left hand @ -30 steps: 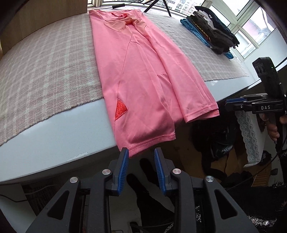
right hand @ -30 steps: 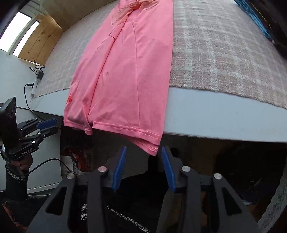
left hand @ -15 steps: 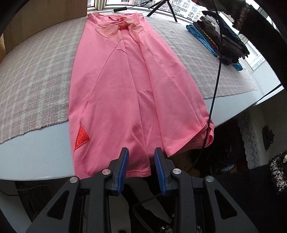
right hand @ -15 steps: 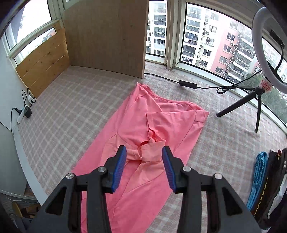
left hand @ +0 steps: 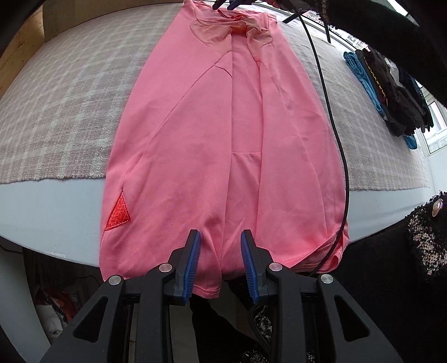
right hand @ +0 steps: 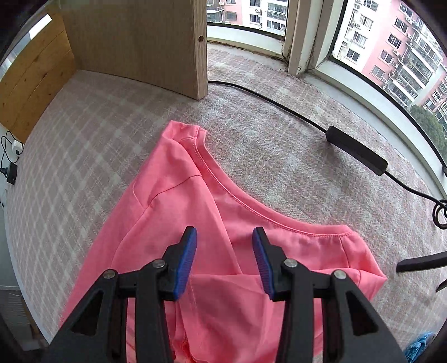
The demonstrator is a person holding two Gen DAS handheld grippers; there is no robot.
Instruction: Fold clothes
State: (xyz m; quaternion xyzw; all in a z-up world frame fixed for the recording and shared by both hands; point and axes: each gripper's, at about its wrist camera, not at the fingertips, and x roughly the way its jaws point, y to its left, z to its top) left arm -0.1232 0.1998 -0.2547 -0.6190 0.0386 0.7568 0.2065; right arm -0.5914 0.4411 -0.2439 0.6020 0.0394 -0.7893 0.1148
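A pink T-shirt [left hand: 223,134] lies lengthwise on the plaid-covered table, both sides folded inward, its hem hanging over the near edge. It has a red triangle patch [left hand: 118,213] near the hem. My left gripper [left hand: 220,248] is open over the hem's middle, holding nothing. My right gripper [right hand: 225,245] is open just above the collar end of the T-shirt [right hand: 223,237], near the neckline [right hand: 223,184]; it also shows at the top of the left wrist view [left hand: 232,3].
A stack of dark and blue folded clothes [left hand: 391,92] lies at the right. A black cable [left hand: 332,125] crosses the shirt's right side. A wooden panel [right hand: 134,42], a black cable with its box [right hand: 357,150] and windows stand beyond the collar.
My right gripper moved from the hem, across the table, down close over the collar. My left gripper moved in over the middle of the hem. Both stayed open.
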